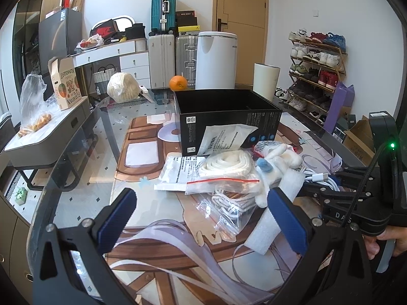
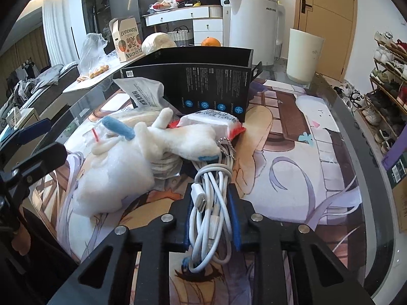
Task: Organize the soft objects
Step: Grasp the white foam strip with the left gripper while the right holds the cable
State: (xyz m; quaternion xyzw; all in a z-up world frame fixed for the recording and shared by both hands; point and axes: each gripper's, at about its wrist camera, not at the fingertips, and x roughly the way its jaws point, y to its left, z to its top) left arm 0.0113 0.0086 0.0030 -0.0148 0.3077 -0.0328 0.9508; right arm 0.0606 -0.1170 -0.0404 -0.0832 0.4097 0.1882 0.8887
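My right gripper (image 2: 209,198) is shut on a coiled white USB cable (image 2: 211,203), held just above the table mat; it also shows in the left wrist view (image 1: 321,179). A white plush toy (image 2: 157,137) with a blue horn lies on the pile to its left, also in the left wrist view (image 1: 277,160). A zip bag of white cord (image 1: 229,175), paper packets (image 1: 223,137) and a white foam strip (image 1: 269,231) lie in front of an open black box (image 1: 226,117). My left gripper (image 1: 201,208) is open and empty, near side of the pile.
An orange (image 1: 178,82) and a bagged white bundle (image 1: 123,87) lie at the table's far end. A white cylinder (image 1: 265,80) stands far right. A side table (image 1: 51,132) with a bag of fruit is left. A shoe rack (image 1: 318,71) stands right.
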